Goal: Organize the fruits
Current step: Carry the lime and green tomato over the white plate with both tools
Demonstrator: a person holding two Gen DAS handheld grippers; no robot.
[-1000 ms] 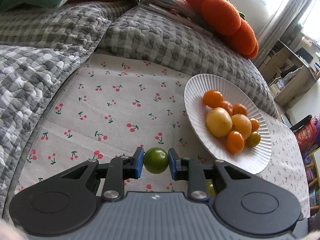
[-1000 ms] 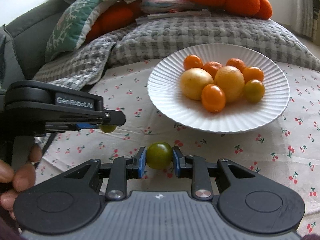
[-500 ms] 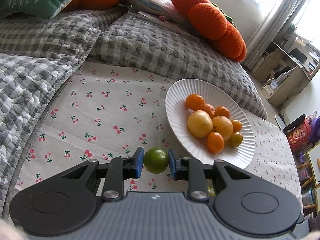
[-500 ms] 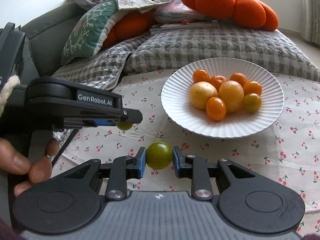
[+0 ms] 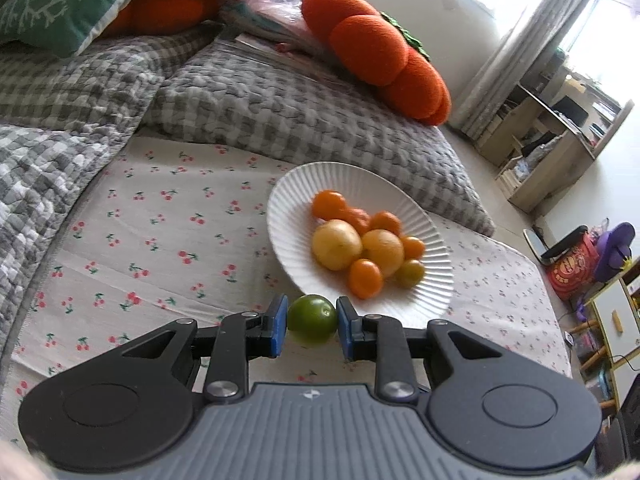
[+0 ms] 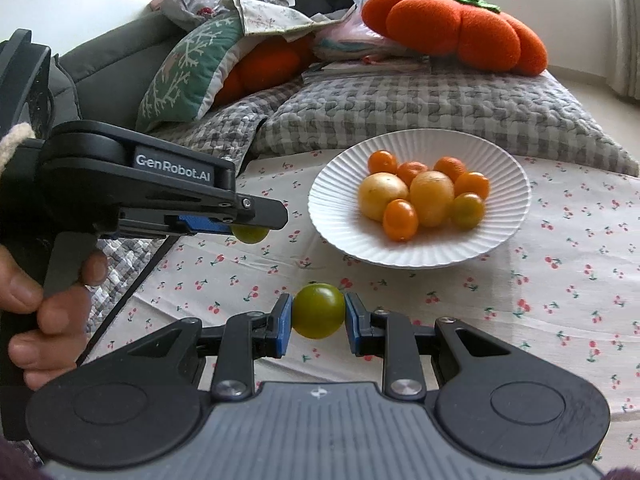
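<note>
left gripper [image 5: 312,326]: blue pads were clamped on a small round green tomato [image 5: 312,321], held off the cloth just short of the plate's near rim.
right gripper [image 6: 318,320]: blue pads were clamped on a small round olive-green tomato [image 6: 319,310], held above the cloth, well short of the plate's near rim.
left hand [image 6: 44,312]: in the right wrist view it gripped the left tool's handle, left of the plate; its green tomato [image 6: 251,234] showed under the tool's tip.
landmark: white ribbed round plate [image 6: 508,188] lay on a cherry-print cloth [image 6: 560,280].
plate contents: two round yellow fruits [image 6: 382,195] in the middle, small orange tomatoes [image 6: 400,219] around them, one greenish tomato at the right.
beyond plate: grey checked quilt [image 6: 420,116], then an orange pumpkin-shaped plush cushion [image 6: 456,28] and a green patterned pillow [image 6: 188,68].
</note>
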